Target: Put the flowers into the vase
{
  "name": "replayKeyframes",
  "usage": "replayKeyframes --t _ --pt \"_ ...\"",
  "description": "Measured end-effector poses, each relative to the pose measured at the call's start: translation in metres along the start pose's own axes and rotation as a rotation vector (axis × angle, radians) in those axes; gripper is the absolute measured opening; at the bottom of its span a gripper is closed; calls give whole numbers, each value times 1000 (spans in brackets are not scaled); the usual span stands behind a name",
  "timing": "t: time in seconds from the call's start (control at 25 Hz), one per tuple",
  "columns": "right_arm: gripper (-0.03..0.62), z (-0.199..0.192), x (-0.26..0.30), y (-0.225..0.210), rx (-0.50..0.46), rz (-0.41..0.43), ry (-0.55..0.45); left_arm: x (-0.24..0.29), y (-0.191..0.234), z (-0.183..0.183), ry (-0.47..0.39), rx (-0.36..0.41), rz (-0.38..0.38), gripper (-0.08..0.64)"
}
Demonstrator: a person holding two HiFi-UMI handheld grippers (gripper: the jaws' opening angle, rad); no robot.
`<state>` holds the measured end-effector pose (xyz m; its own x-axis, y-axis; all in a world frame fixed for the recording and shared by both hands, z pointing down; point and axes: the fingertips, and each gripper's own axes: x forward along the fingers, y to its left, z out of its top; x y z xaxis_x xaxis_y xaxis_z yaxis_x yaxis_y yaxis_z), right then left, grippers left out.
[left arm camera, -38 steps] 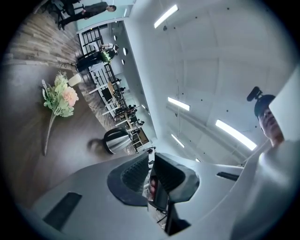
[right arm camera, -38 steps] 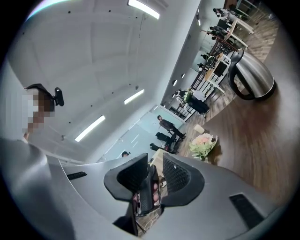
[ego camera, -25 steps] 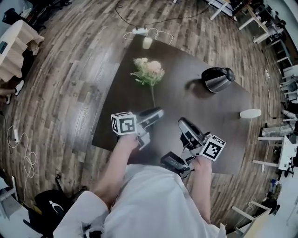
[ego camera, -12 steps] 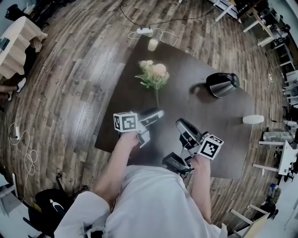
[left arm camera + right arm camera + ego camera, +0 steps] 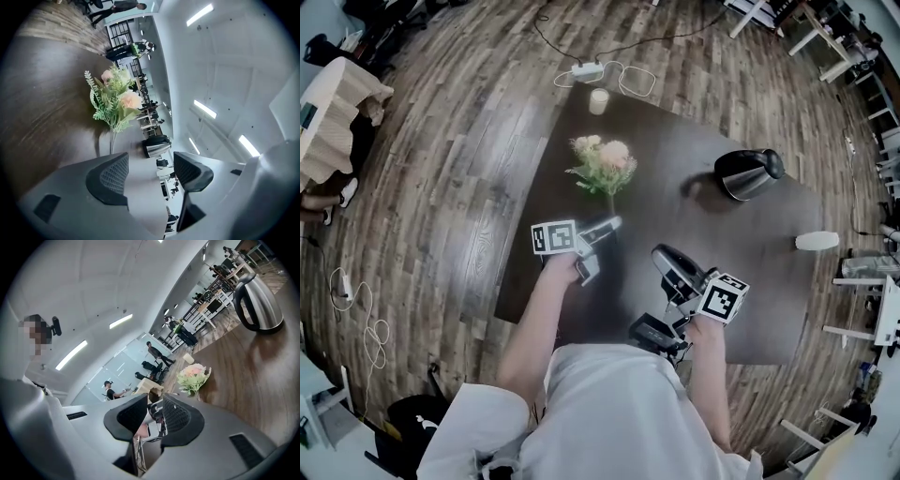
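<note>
Jaws of the left gripper (image 5: 150,163), just spread and empty, are levelled at the flowers (image 5: 117,101) ahead for a stem grasp; the right gripper (image 5: 155,412) is held barely parted, idle.

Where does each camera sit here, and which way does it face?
Head view: on the head, steeply down onto the table; both forearms, left tool, right tool show.
Left gripper view: on left tool, toward flowers, kettle; jaws just opened, empty.
Right gripper view: on right tool, toward flowers, kettle; jaws narrowly apart.
All share flowers, kettle.
</note>
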<state>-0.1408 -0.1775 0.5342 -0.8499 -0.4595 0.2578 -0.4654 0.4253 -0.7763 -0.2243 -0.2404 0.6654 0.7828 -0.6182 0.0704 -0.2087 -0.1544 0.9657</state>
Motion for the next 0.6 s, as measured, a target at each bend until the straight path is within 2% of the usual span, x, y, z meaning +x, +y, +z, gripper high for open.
replayKeyframes --t 0.28,0.6 --pt "77 3 3 -14 33 -9 -5 18 38 18 48 2 87 282" --pt "77 5 -4 -27 58 -29 -26 45 65 30 102 -29 144 282"
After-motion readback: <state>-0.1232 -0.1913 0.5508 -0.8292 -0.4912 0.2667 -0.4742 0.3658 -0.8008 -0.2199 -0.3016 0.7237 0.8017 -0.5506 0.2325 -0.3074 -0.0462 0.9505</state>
